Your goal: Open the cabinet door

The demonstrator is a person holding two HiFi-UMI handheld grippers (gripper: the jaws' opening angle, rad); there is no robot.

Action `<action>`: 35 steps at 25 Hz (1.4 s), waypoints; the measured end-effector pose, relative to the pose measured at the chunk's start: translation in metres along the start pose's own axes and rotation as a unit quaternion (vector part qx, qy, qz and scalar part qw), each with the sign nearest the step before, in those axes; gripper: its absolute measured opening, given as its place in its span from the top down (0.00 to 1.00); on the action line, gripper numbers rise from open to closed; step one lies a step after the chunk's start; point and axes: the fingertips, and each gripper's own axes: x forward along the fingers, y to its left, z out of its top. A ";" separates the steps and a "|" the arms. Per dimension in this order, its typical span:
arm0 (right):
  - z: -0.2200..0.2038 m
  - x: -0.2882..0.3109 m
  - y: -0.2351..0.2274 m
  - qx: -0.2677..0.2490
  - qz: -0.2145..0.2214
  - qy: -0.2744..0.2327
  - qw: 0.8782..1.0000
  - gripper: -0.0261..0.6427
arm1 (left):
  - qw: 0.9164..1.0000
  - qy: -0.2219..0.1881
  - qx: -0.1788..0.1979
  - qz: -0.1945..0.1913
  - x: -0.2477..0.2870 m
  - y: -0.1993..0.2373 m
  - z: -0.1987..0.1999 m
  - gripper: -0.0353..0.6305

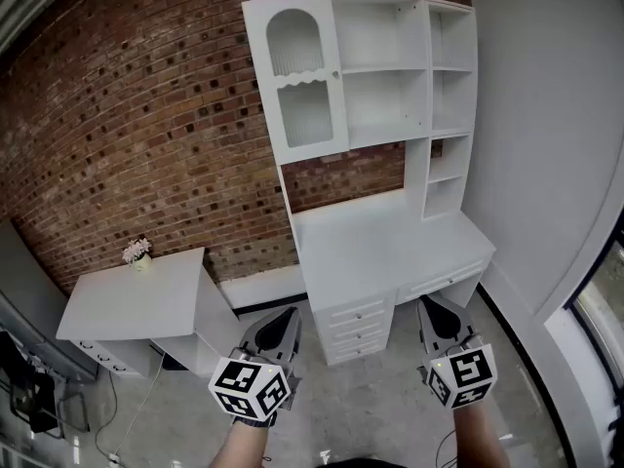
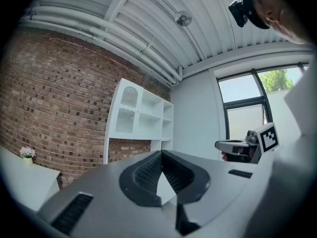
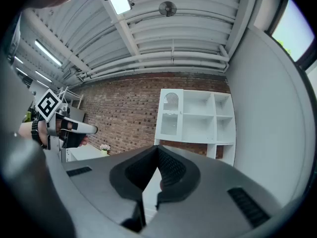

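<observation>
Against the red brick wall (image 1: 146, 115), the white arched-glass cabinet door (image 1: 297, 76) at upper centre looked unopened. Your left hand-held gripper (image 1: 281, 318) and right hand-held gripper (image 1: 436, 310), both closed and empty, sat low in frame, well apart from it.

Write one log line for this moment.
door: closed, untouched | left tool: shut, empty | right tool: shut, empty

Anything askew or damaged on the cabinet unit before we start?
Nothing stands out: cabinet door sits shut and square, desk drawers are closed, flower pot stands upright on the side table.
</observation>
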 end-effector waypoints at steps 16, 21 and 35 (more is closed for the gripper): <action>0.007 -0.008 -0.036 0.024 0.031 -0.022 0.999 0.96 | 1.000 -0.006 0.004 0.017 0.024 -0.031 0.008 0.94; -0.011 -0.007 -0.036 0.035 0.033 -0.017 0.999 0.96 | 1.000 0.007 0.000 0.026 0.024 -0.026 -0.009 0.94; -0.031 0.084 -0.033 0.040 0.019 -0.004 0.999 0.96 | 1.000 0.005 -0.008 0.006 0.098 0.050 -0.024 0.94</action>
